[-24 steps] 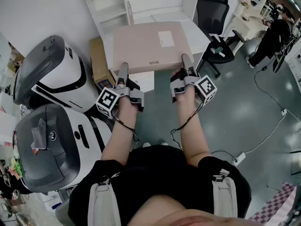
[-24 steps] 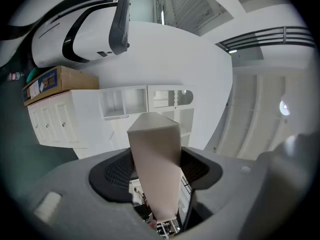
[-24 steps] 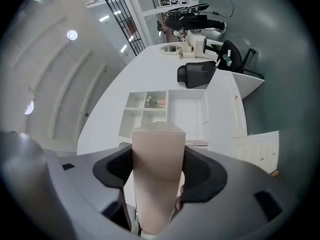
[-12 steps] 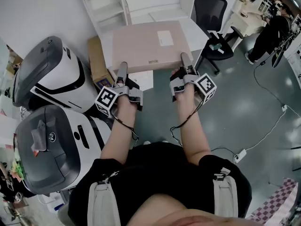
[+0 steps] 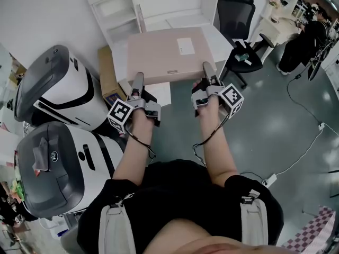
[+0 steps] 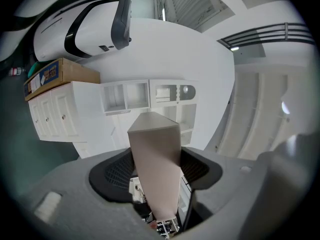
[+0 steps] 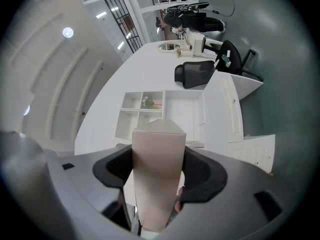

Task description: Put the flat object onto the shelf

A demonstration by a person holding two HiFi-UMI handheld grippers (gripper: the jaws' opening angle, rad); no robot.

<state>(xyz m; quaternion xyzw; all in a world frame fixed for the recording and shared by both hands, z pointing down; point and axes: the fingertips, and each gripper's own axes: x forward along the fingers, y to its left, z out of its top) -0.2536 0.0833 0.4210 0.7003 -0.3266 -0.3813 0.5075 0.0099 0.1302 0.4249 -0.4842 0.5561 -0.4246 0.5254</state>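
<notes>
Your left tongs [image 5: 137,82] and right tongs [image 5: 208,71] each clamp the near edge of the flat cardboard box [image 5: 164,52], level before the white shelf [image 5: 123,16]; held only there, its far end may sag, slip, or clip the shelf frame

Head view looks steeply down; both gripper views face the shelf [image 5: 121,7].

A: Anything readable?
B: Nothing. The box [image 5: 159,52] carries a white label [image 5: 186,45] just beyond the right gripper [image 5: 208,70], its print too small. A small strip [image 5: 170,71] on its near edge, between the grippers, is unreadable too.
A: And the carton [image 5: 107,67] left of the left gripper [image 5: 137,82]?
B: A blue printed patch [image 5: 112,97], blurred, illegible.
</notes>
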